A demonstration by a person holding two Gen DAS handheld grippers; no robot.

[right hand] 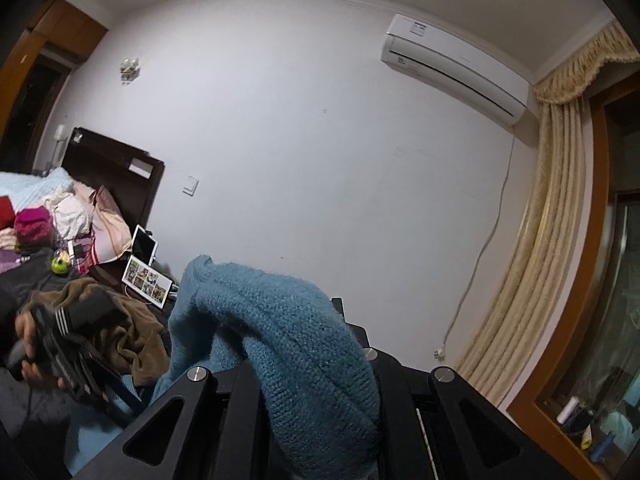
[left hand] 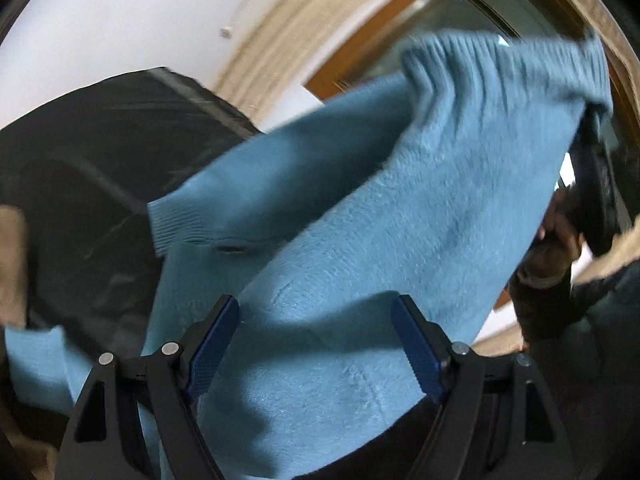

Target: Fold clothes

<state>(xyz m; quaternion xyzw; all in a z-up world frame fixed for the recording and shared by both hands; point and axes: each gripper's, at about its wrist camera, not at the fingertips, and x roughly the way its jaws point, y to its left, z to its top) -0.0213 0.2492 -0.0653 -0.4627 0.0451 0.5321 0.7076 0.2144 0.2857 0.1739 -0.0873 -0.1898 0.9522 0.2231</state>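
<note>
L gripper (left hand: pixel 316 344) had its jaws spread wide, nothing pinched. R gripper (right hand: pixel 312 384) was clamped on fabric, raised high, tilted up; hand (left hand: pixel 560 224) gripped its handle.

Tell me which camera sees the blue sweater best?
The left wrist view. There the blue sweater spreads across most of the picture, with a ribbed edge and a cuff showing. The right wrist view shows only a bunched lump of it, draped over the right hand-held gripper.

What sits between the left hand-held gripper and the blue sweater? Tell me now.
Nothing visible. The left hand-held gripper is open, with the blue sweater draped right across the gap between its fingers. The right hand-held gripper already grips the sweater's other end.
</note>
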